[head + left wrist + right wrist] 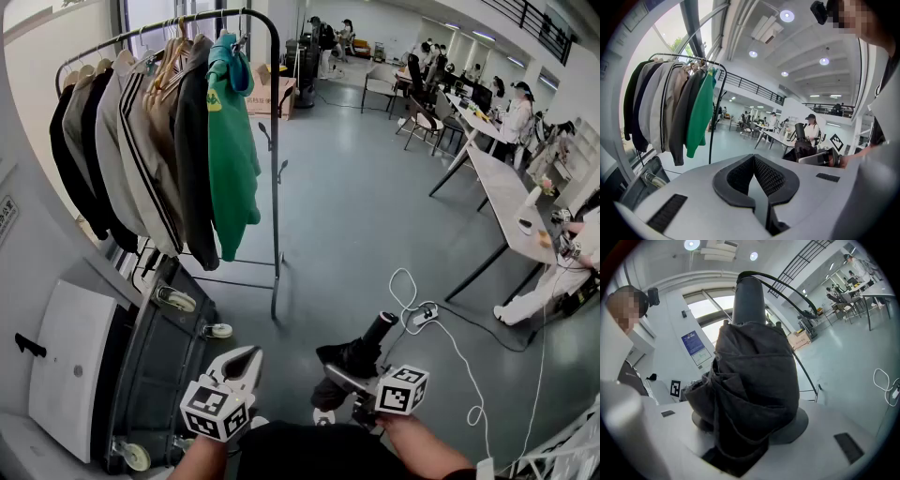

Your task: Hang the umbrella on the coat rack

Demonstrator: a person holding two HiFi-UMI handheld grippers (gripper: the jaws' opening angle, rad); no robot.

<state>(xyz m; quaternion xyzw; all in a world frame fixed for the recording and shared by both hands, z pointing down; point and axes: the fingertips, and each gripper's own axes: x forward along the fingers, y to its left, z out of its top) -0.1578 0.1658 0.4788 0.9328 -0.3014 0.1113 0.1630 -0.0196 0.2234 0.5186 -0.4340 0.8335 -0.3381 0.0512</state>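
The right hand-held gripper (349, 377) has its jaws wide around the folded black umbrella (367, 345) and squeezes it. The left hand-held gripper (240, 362) is closed, with nothing in it. The coat rack (275, 178) stands at eleven o'clock from the umbrella, well apart.

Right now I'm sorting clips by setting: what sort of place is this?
Probably an open-plan office or lab hall: long desks with people at them, a coat rack full of jackets, and a mezzanine railing overhead.

Bright ceiling lights (786, 15), sharp focus, fisheye-warped edges
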